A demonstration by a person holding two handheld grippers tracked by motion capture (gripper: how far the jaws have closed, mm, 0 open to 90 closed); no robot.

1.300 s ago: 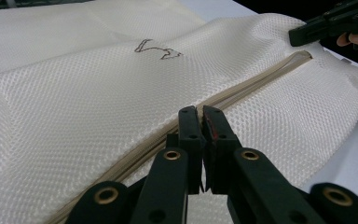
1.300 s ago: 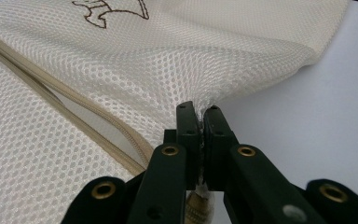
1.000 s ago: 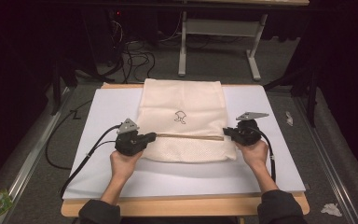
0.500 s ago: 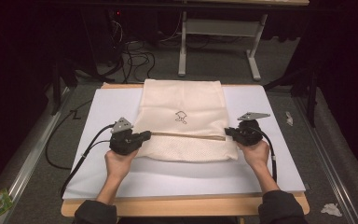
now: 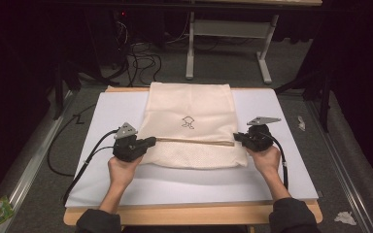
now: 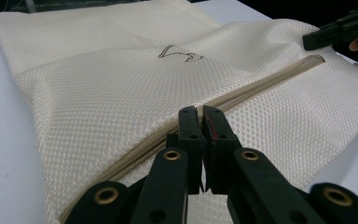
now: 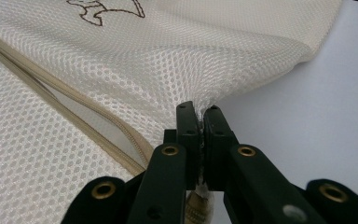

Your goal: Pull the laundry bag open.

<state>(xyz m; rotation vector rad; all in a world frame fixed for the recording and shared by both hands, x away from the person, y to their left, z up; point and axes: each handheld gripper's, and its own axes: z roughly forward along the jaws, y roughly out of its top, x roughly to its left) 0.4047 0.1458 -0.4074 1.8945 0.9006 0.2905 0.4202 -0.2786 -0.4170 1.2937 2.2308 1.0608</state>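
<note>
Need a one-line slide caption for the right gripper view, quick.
Right claw shut on the edge of the cream mesh laundry bag, beside its zipper, over the white table mat.

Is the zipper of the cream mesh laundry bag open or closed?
Partly open: in the right gripper view, the beige zipper on the cream mesh laundry bag gapes near the claw.

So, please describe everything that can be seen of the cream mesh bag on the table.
The mesh bag is cream netted fabric, roughly rectangular, lying flat on the white board. A beige zipper crosses it from side to side, and a small dark outline drawing sits above that line. The left gripper is shut at the zipper's left end, and the right gripper is shut on the bag's right edge, where the fabric bunches slightly between the jaws. Near that end the zipper gapes a little.
</note>
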